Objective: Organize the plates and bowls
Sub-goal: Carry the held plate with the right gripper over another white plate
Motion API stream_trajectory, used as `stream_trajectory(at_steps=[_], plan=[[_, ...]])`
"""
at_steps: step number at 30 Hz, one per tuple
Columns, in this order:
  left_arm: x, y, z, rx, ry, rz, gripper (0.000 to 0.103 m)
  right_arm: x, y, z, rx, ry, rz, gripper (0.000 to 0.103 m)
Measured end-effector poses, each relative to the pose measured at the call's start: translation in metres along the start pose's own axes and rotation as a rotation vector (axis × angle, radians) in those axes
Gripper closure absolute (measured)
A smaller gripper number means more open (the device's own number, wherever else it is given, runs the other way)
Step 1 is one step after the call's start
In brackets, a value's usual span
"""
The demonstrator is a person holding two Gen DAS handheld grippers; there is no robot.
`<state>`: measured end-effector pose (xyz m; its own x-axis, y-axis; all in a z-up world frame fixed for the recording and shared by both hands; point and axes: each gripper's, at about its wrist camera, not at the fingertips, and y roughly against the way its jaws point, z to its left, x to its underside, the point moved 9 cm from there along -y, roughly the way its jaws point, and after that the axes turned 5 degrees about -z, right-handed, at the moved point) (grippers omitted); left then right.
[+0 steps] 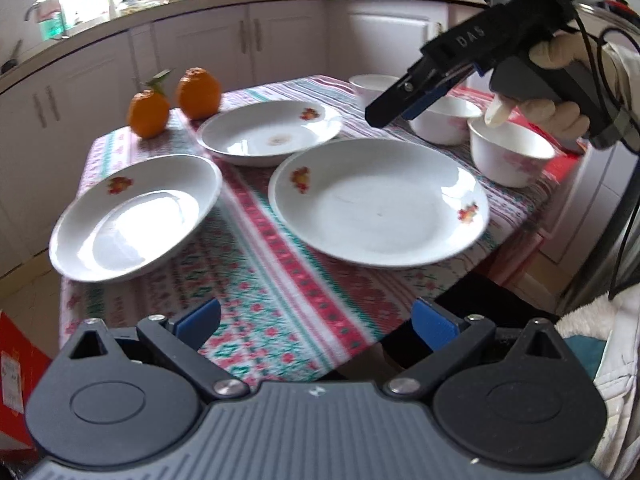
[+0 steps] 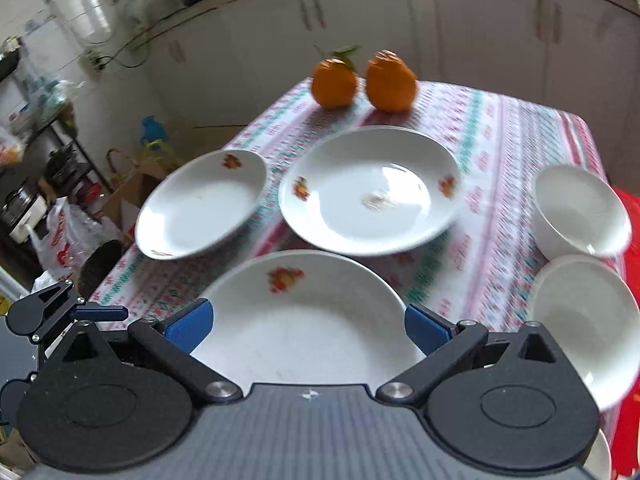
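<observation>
Three white plates with fruit prints lie on the patterned tablecloth: a large one (image 1: 378, 202) (image 2: 306, 320), a far one (image 1: 270, 132) (image 2: 370, 190), and a left one (image 1: 134, 218) (image 2: 202, 204) overhanging the table's left edge. Three white bowls (image 1: 510, 152) (image 1: 444, 118) (image 1: 374, 84) stand at the right; two show in the right wrist view (image 2: 580, 210) (image 2: 586, 328). My left gripper (image 1: 316, 324) is open and empty above the table's near edge. My right gripper (image 2: 308, 324) is open and empty above the large plate; it also shows in the left wrist view (image 1: 394, 110), above the bowls.
Two oranges (image 1: 148, 110) (image 1: 199, 93) sit at the table's far corner. White kitchen cabinets (image 1: 248, 40) run behind the table. Bags and boxes (image 2: 120, 188) lie on the floor to the left. A red cloth (image 2: 630, 240) covers the right edge.
</observation>
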<state>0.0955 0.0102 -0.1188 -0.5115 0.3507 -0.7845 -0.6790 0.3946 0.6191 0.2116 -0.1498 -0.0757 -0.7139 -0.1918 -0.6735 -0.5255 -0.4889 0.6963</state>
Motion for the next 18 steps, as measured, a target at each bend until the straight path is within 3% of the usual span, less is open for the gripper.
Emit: stream_trajectory(at_steps=[9,18], plan=[[0.000,-0.021,-0.024,0.061,-0.069,0.026,0.002,0.014,0.004,-0.020,0.010,-0.060,0.030,0.000],[0.002,-0.035,-0.027,0.074,-0.069,0.030,0.002,0.017,-0.007,-0.028,0.012,-0.065,0.080,0.000]])
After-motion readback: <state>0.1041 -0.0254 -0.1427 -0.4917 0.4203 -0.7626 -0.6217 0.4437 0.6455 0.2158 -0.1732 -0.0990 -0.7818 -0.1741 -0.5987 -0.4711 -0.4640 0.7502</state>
